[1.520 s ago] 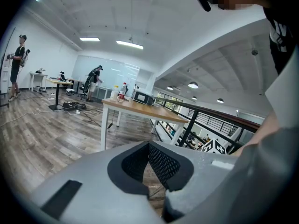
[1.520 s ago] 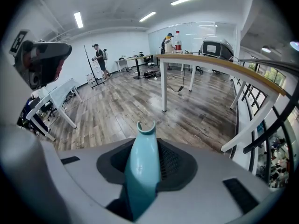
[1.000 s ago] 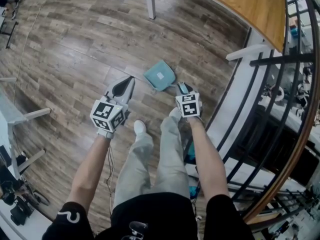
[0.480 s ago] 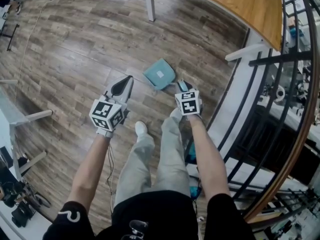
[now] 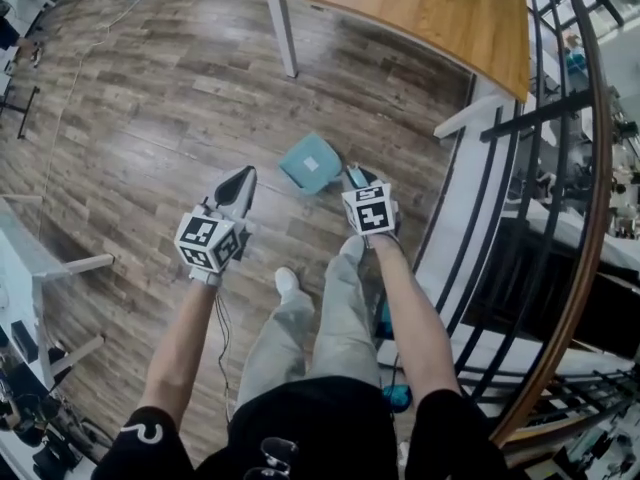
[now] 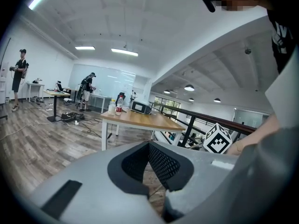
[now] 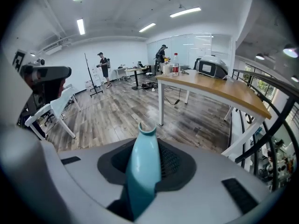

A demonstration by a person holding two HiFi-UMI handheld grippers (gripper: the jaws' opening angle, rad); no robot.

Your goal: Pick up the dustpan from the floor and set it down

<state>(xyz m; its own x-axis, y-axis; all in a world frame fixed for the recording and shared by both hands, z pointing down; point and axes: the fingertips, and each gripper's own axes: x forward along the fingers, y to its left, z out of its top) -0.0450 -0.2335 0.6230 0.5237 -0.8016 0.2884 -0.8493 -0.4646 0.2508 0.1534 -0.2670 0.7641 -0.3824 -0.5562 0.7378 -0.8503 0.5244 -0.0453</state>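
The teal dustpan (image 5: 308,163) hangs over the wooden floor, its pan to the left of my right gripper (image 5: 356,179). That gripper is shut on the dustpan's handle (image 7: 142,167), which sticks up between its jaws in the right gripper view. My left gripper (image 5: 240,182) floats to the left of the pan, apart from it. Its jaws meet at the tips and hold nothing in the left gripper view (image 6: 149,144).
A wooden table (image 5: 440,8) with a white leg (image 5: 284,38) stands ahead. A black railing (image 5: 560,208) and a white ledge (image 5: 452,218) run along the right. White chair legs (image 5: 70,264) are at the left. The person's shoe (image 5: 287,281) is below the grippers.
Both grippers have risen, and the dustpan has come up with the right one. The head view has tilted up, so more of the table shows.
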